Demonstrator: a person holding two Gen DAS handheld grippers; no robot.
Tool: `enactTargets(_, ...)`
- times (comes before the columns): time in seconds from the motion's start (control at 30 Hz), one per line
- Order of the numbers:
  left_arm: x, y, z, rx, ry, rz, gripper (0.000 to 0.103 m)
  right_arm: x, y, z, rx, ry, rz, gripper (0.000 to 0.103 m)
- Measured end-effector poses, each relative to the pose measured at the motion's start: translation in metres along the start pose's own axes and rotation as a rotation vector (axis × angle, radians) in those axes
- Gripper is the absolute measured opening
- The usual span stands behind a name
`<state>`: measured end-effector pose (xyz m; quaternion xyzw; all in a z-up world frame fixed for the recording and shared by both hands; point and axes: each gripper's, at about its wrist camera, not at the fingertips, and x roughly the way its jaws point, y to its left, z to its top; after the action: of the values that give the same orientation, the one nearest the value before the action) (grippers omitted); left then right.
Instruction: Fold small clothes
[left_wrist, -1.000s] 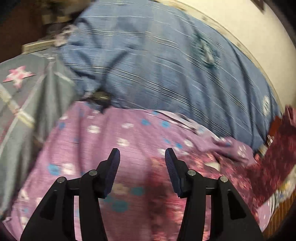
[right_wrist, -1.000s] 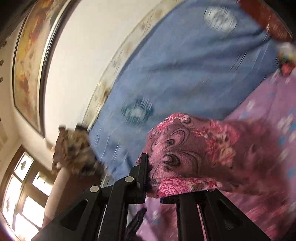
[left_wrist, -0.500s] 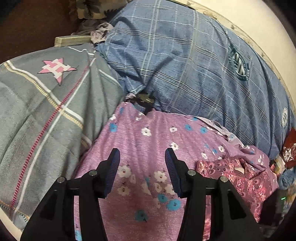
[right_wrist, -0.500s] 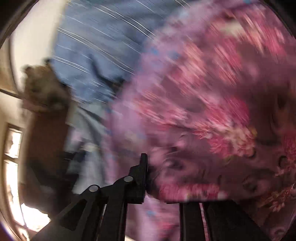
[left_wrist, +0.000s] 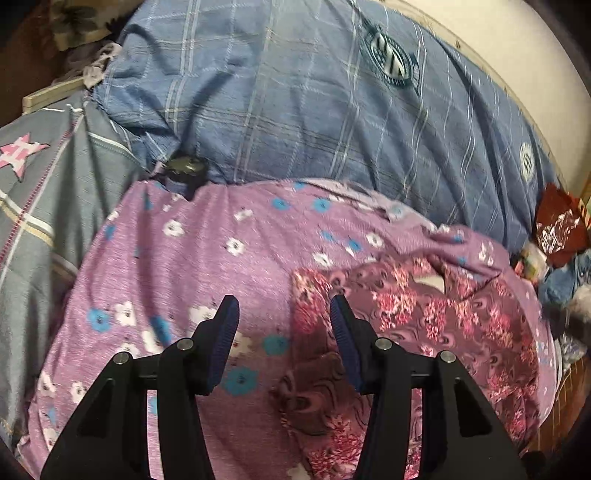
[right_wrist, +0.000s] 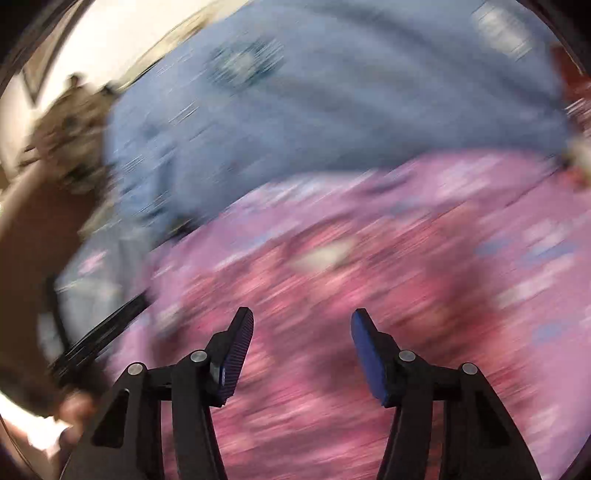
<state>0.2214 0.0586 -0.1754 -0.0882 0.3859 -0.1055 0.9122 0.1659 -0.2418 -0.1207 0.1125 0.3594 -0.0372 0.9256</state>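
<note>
A small magenta floral garment (left_wrist: 436, 325) lies rumpled on a lilac sheet with blue and white flowers (left_wrist: 207, 251). My left gripper (left_wrist: 284, 314) hovers open over the garment's left edge, nothing between its fingers. The right wrist view is heavily blurred. There my right gripper (right_wrist: 301, 325) hangs above the same magenta garment (right_wrist: 332, 295); its jaws are opening and no cloth is between them. A pale tag (left_wrist: 430, 282) shows near the garment's top.
A blue checked quilt (left_wrist: 314, 103) is bunched behind the sheet and a grey blanket with a pink star (left_wrist: 40, 192) lies to the left. A dark round object (left_wrist: 183, 166) sits where they meet. Red and blue cloths (left_wrist: 561, 236) pile at the right edge.
The right gripper was shut on the magenta garment, swung down with it, and has let it go. The garment now lies on the lilac sheet. The left gripper drifted slightly.
</note>
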Motion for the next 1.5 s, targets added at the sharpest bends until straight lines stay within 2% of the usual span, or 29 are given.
enactTargets(0.07,0.005,-0.004,-0.003,0.015,0.015,0.007,0.05,0.01,-0.02,0.01,-0.023,-0.012,-0.119,0.079)
enactTargets(0.1,0.007,-0.007,-0.003,0.023,0.019,0.01,0.05,0.019,-0.03,0.014,-0.025,0.011,-0.156,0.079)
enactTargets(0.23,0.013,-0.015,-0.003,0.039,0.026,0.018,0.05,0.065,-0.043,0.013,-0.033,0.139,-0.16,0.079)
enactTargets(0.27,0.014,-0.016,-0.003,0.041,0.026,0.021,0.05,0.075,-0.044,0.008,-0.053,0.167,-0.175,0.075)
enactTargets(0.3,0.015,-0.017,-0.003,0.043,0.026,0.025,0.05,0.083,-0.044,0.004,-0.069,0.182,-0.186,0.048)
enactTargets(0.33,0.017,-0.017,-0.002,0.042,0.027,0.03,0.05,0.088,-0.048,0.002,-0.065,0.187,-0.21,0.03)
enactTargets(0.37,0.018,-0.018,-0.001,0.04,0.028,0.032,0.05,0.089,-0.057,0.003,-0.023,0.189,-0.2,0.017)
enactTargets(0.4,0.019,-0.019,-0.001,0.039,0.027,0.035,0.05,0.089,-0.061,0.007,0.025,0.176,-0.182,0.012)
enactTargets(0.53,0.022,-0.03,0.0,0.063,0.014,0.033,0.05,0.09,-0.091,0.015,0.085,0.155,-0.215,0.011)
enactTargets(0.57,0.022,-0.035,-0.001,0.079,0.012,0.035,0.05,0.094,-0.099,0.014,0.102,0.159,-0.196,0.011)
enactTargets(0.63,0.027,-0.05,-0.005,0.137,0.015,0.054,0.05,0.101,-0.11,0.011,0.144,0.168,-0.203,0.015)
enactTargets(0.7,0.033,-0.062,-0.01,0.187,0.031,0.07,0.05,0.105,-0.119,0.007,0.174,0.149,-0.233,0.047)
enactTargets(0.73,0.039,-0.068,-0.013,0.214,0.054,0.081,0.05,0.104,-0.125,0.005,0.201,0.148,-0.225,0.052)
enactTargets(0.77,0.044,-0.071,-0.015,0.225,0.071,0.089,0.05,0.1,-0.13,0.004,0.23,0.149,-0.194,0.053)
enactTargets(0.8,0.049,-0.073,-0.017,0.236,0.089,0.108,0.05,0.092,-0.136,0.004,0.261,0.136,-0.15,0.051)
enactTargets(0.87,0.056,-0.074,-0.02,0.245,0.114,0.133,0.05,0.069,-0.137,0.007,0.257,0.072,-0.143,0.047)
enactTargets(0.9,0.056,-0.073,-0.019,0.238,0.114,0.131,0.05,0.051,-0.132,0.008,0.228,0.031,-0.147,0.034)
enactTargets(0.97,0.055,-0.072,-0.017,0.216,0.109,0.12,0.05,0.037,-0.116,0.011,0.168,0.035,-0.054,0.012)
enactTargets(1.07,0.053,-0.076,-0.018,0.211,0.105,0.095,0.05,0.036,-0.086,0.005,0.064,0.079,0.026,0.011)
enactTargets(1.13,0.056,-0.08,-0.022,0.237,0.114,0.108,0.051,0.047,-0.073,-0.004,0.044,0.134,0.058,0.011)
enactTargets(1.23,0.065,-0.081,-0.027,0.271,0.143,0.157,0.066,0.075,-0.084,-0.024,0.035,0.215,-0.054,0.008)
enactTargets(1.27,0.066,-0.079,-0.027,0.268,0.143,0.162,0.069,0.083,-0.094,-0.031,0.055,0.239,-0.047,0.0)
enactTargets(1.33,0.063,-0.076,-0.024,0.239,0.143,0.142,0.068,0.078,-0.108,-0.03,0.114,0.226,0.014,0.0)
enactTargets(1.37,0.061,-0.074,-0.022,0.226,0.137,0.127,0.068,0.074,-0.108,-0.028,0.123,0.224,0.016,0.0)
enactTargets(1.4,0.058,-0.074,-0.021,0.213,0.126,0.107,0.068,0.068,-0.106,-0.025,0.124,0.204,0.023,0.007)
enactTargets(1.5,0.047,-0.078,-0.017,0.194,0.081,0.053,0.068,0.057,-0.096,-0.008,0.089,0.11,0.04,0.012)
